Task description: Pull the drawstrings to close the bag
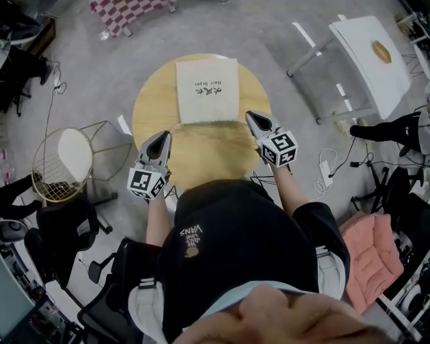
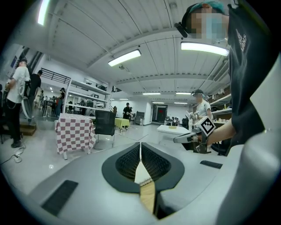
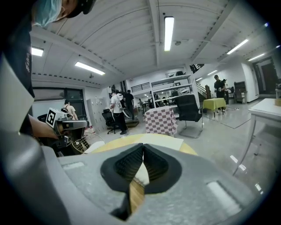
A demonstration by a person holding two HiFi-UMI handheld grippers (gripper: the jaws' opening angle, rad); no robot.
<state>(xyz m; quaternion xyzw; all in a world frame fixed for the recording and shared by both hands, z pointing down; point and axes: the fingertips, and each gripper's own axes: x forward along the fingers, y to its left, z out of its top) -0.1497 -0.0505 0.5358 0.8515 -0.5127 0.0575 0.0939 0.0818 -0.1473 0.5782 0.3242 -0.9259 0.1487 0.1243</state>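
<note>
Both the left gripper (image 1: 162, 140) and right gripper (image 1: 253, 119) hovered, jaws together on nothing, flanking the near edge of the bag (image 1: 207, 91) lying flat on the table (image 1: 201, 161); soft, light cloth, I judged, best taken by its drawstrings, which I couldn't make out.

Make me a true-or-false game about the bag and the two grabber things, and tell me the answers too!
1. The bag lies flat on the round wooden table. True.
2. The left gripper is holding the bag. False: its jaws are shut with nothing between them.
3. The right gripper has its jaws shut too. True.
4. The bag is bright red. False: it is cream-coloured with dark print on it.
5. A checkered cloth covers the round table. False: the checkered cloth is on something farther away, beyond the table.
</note>
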